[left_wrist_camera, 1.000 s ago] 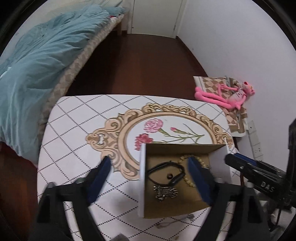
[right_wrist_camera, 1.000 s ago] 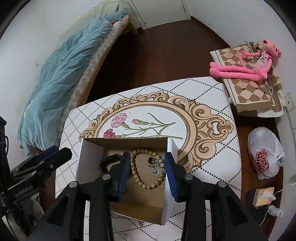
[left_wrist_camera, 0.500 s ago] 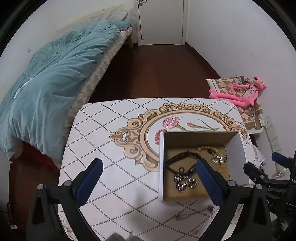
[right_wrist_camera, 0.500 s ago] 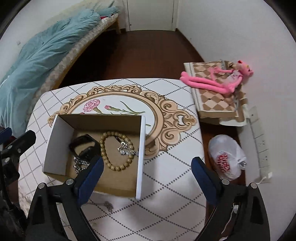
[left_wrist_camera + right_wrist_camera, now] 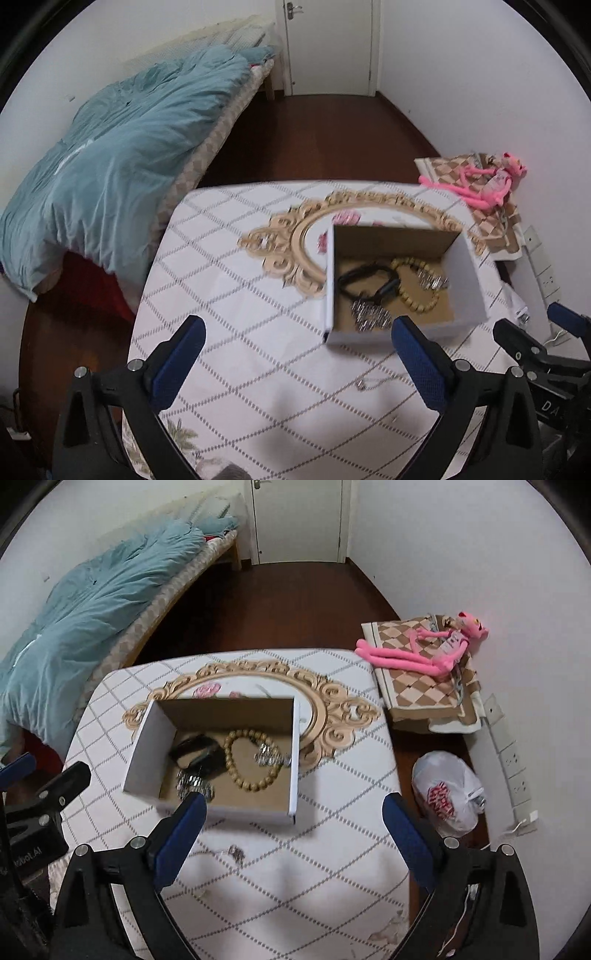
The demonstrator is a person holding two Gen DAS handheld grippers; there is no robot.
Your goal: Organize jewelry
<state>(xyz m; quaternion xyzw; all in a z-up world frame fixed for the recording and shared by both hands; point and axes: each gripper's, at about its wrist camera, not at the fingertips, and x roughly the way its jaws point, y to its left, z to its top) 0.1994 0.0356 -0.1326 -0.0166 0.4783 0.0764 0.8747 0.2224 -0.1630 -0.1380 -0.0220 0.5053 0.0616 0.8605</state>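
Note:
An open cardboard box [image 5: 465,280] [image 5: 147,742] stands on the table. It holds a black band [image 5: 365,280] [image 5: 195,753], a wooden bead bracelet [image 5: 424,299] [image 5: 247,764] and silver pieces [image 5: 369,317] [image 5: 269,757]. A thin silver chain [image 5: 373,382] [image 5: 234,853] lies on the cloth in front of the box. My left gripper [image 5: 295,354] is open and empty, held above the table short of the box. My right gripper [image 5: 295,827] is open and empty, also short of the box. Each gripper shows at the edge of the other's view.
The table has a white diamond-patterned cloth [image 5: 229,295] [image 5: 332,867] with a gold frame print. A bed with a teal duvet [image 5: 110,155] is at the left. A pink plush toy [image 5: 424,653], a white plastic bag [image 5: 443,794] and wall sockets are at the right.
Both grippers have pulled back and up from the box. The right gripper's jaws have widened from narrow over the box to fully open.

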